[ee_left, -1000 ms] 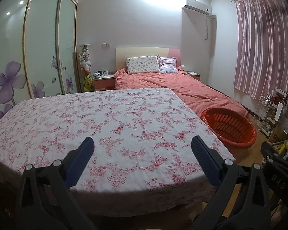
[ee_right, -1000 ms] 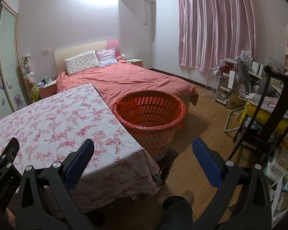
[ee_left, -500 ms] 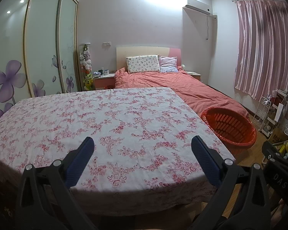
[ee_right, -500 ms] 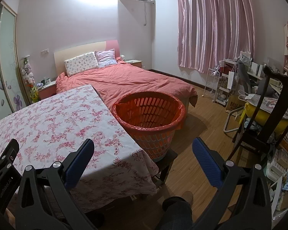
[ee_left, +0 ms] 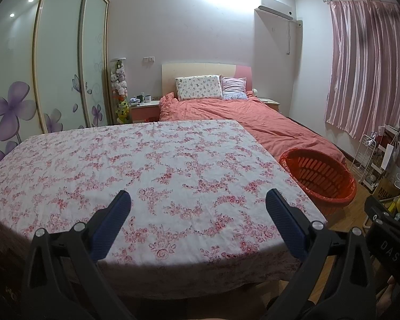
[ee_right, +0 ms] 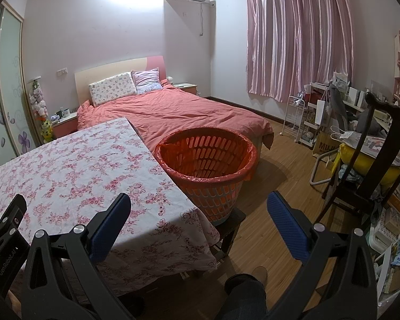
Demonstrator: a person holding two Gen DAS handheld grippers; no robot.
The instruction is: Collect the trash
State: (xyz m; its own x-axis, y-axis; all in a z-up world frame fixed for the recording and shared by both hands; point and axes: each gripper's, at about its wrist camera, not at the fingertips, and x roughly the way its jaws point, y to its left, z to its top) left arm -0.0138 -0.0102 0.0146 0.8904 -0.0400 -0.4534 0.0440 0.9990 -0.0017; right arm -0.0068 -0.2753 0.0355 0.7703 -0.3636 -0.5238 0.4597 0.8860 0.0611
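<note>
— Hardly anything has moved since a second ago; the left view has crept a touch back from the bench (ee_left: 152, 160), and the right one has barely drifted.

— How do the claws stand?

— Left claw (ee_left: 197, 200) is spread wide, blue pads (ee_left: 112, 224) far apart, nothing between them, held over the near edge of the flowered cloth. Right claw (ee_right: 198, 202) is spread just the same, empty, over the bench's near right corner and the floor (ee_right: 274, 186). In the right view the left claw's black body shows at the lower left edge.

— And down low?

— A dark trouser leg (ee_right: 246, 290) and a shoe tip (ee_right: 260, 273) show below the right claw.

— Where's the trash?

— I can't pick out any loose trash on the bench. Its place is the orange basket (ee_right: 210, 184), lined with a red bag, just beside the bench's right edge, standing on a dark stool. It looks empty from where I stand.

— Farther on?

— A dark chair (ee_right: 376, 165) to the right with cluttered things around it. Past the basket, the bed (ee_right: 173, 109) under a salmon cover, two pillows at the headboard. Then a pink curtain (ee_right: 298, 40), and a wardrobe (ee_left: 53, 66) with purple flowers on the left.
</note>
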